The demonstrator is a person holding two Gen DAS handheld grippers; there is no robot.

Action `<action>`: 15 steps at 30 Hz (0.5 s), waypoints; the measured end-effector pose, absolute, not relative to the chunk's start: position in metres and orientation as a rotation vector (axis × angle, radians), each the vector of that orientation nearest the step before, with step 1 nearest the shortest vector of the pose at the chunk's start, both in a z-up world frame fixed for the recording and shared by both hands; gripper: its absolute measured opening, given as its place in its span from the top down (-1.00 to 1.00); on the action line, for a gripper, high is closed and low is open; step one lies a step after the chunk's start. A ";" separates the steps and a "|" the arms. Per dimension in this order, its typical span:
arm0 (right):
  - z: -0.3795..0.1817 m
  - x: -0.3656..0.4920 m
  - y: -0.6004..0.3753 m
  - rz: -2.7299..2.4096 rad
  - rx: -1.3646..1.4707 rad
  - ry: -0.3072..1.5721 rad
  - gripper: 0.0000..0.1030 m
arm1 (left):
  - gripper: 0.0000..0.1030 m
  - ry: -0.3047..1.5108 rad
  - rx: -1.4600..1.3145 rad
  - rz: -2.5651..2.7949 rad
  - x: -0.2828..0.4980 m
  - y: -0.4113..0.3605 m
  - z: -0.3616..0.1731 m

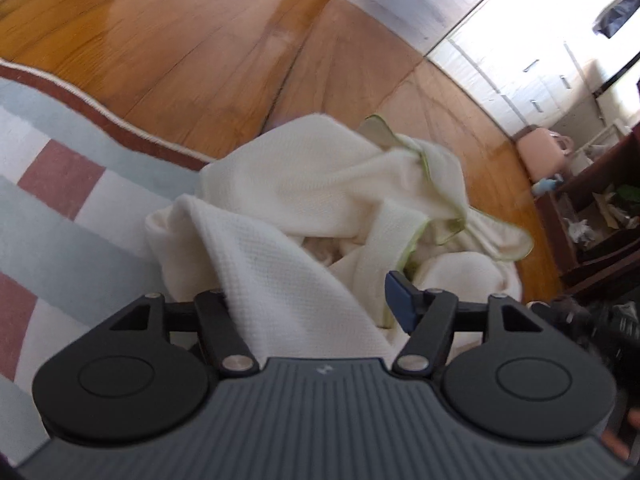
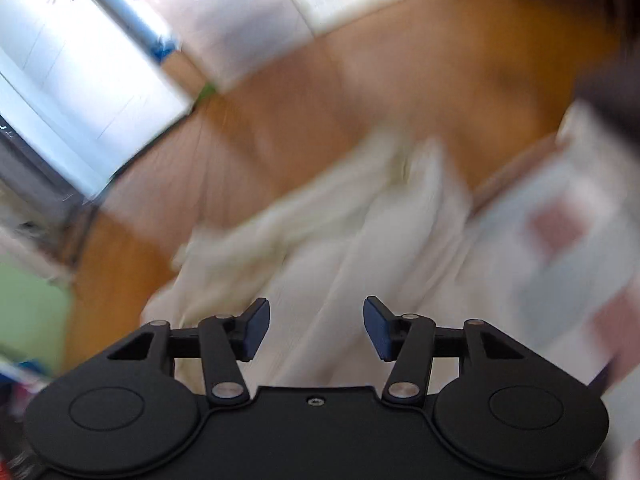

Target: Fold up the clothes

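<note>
Left wrist view: a cream waffle-weave garment with green-trimmed edges lies crumpled, partly on the striped rug and partly on the wooden floor. No flat, squared fold shows, so the folding appears unfinished. The left gripper stands wide apart, with cloth draped between its fingers and hiding one; nothing is pinched.

Right wrist view: heavily blurred. The garment spreads below the right gripper, whose fingers are parted and empty, above the cloth.

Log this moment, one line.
left gripper: open, cloth draped across | right gripper: open, empty | cloth: crumpled, unfolded | right view blurred
</note>
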State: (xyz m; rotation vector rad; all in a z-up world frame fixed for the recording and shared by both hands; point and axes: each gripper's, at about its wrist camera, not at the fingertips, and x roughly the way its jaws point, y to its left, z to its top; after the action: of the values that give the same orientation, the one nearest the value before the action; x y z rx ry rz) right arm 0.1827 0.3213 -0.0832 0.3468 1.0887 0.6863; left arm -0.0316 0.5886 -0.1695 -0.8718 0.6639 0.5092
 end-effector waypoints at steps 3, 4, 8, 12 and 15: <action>-0.110 0.183 0.334 0.704 0.421 1.170 -0.12 | -0.27 0.707 -0.901 0.539 -0.030 0.593 -0.180; -0.115 0.182 0.340 0.712 0.409 1.184 -0.12 | -0.29 0.710 -0.918 0.539 -0.030 0.594 -0.183; -0.132 0.173 0.361 0.737 0.336 1.223 -0.21 | -0.43 0.710 -0.978 0.537 -0.033 0.598 -0.192; -0.148 0.160 0.381 0.731 0.249 1.205 -0.02 | 0.90 0.692 -0.942 0.591 -0.037 0.596 -0.187; -0.136 0.141 0.401 0.742 0.054 1.073 0.89 | 0.91 0.677 -0.914 0.632 -0.041 0.595 -0.184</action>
State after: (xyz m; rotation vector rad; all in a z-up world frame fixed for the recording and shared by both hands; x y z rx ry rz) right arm 0.1412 0.4010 -0.1358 0.0537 1.0734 0.7416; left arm -0.0407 0.5946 -0.1836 -0.9142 0.6773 0.6316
